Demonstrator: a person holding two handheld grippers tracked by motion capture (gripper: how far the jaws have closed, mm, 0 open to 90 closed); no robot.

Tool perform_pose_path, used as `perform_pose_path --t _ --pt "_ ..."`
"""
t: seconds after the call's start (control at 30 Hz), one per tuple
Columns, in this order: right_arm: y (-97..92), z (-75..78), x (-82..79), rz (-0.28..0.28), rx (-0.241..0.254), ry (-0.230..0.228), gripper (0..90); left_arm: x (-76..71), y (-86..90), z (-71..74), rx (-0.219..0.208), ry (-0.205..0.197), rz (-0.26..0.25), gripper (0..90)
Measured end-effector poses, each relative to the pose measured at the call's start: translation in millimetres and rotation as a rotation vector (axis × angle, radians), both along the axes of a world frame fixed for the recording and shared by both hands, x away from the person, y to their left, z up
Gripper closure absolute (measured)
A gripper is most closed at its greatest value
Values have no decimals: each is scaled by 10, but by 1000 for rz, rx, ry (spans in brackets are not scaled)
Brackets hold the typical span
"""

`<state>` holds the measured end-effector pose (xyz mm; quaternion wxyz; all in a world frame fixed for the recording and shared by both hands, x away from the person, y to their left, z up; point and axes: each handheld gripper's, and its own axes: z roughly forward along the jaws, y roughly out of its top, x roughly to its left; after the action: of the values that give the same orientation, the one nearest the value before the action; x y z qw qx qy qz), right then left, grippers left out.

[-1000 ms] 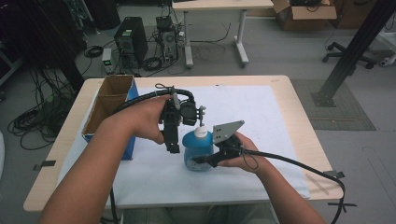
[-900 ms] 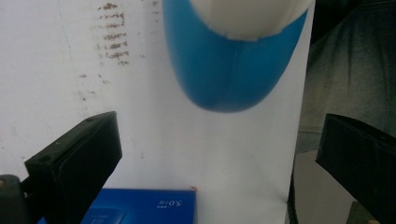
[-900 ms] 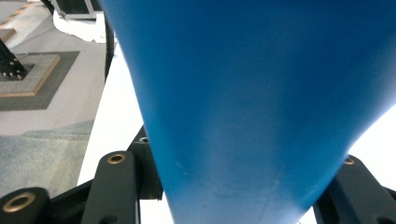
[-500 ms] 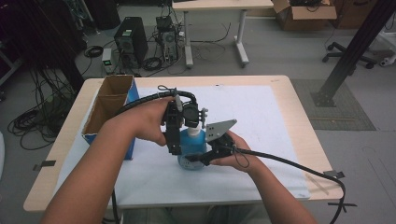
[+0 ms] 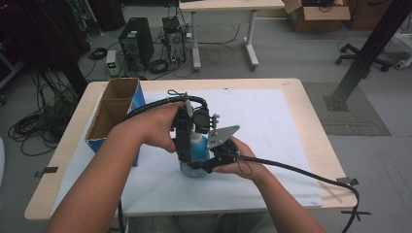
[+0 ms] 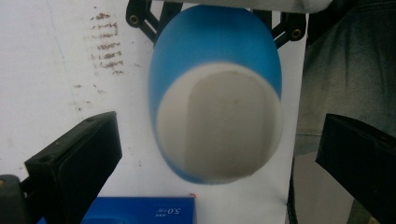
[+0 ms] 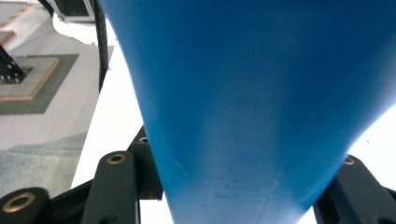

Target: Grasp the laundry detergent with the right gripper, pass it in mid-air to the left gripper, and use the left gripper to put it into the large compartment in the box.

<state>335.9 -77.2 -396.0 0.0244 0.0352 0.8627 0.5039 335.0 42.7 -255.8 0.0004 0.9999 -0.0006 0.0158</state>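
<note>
A blue bottle (image 5: 196,151) with a white top stands on the white sheet at the middle of the table. My right gripper (image 5: 203,166) comes in from the right, low at the bottle's base, and is shut on it; in the right gripper view the blue bottle (image 7: 252,93) sits between both jaws. My left gripper (image 5: 184,145) points down just over the bottle's left side. In the left gripper view the bottle's white top (image 6: 219,126) lies between wide-apart jaws that do not touch it, so the left gripper (image 6: 215,163) is open.
An open cardboard box (image 5: 114,114) with a blue side stands at the table's left. A white paper sheet (image 5: 262,121) covers most of the wooden table (image 5: 311,131). A small blue box (image 6: 140,212) lies near the bottle. Cables and computers sit on the floor beyond.
The right gripper has slid the bottle a little to the left, under the left gripper. The left hand has stayed where it was.
</note>
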Motion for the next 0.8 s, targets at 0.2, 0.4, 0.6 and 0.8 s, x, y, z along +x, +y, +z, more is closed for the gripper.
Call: perform_pose_path --t 0.2,0.4,0.6,0.8 --pt "15 -10 19 -9 9 13 453 2 10 -6 5 -1 5 4" --pt "19 -31 19 -13 -4 12 453 13 -26 -20 10 -2 -4 4" --pt "16 -25 19 -9 1 6 453 17 -78 -46 18 0 -15 4" --pt "8 -12 19 -5 1 3 453 21 -108 -71 22 -1 -17 4"
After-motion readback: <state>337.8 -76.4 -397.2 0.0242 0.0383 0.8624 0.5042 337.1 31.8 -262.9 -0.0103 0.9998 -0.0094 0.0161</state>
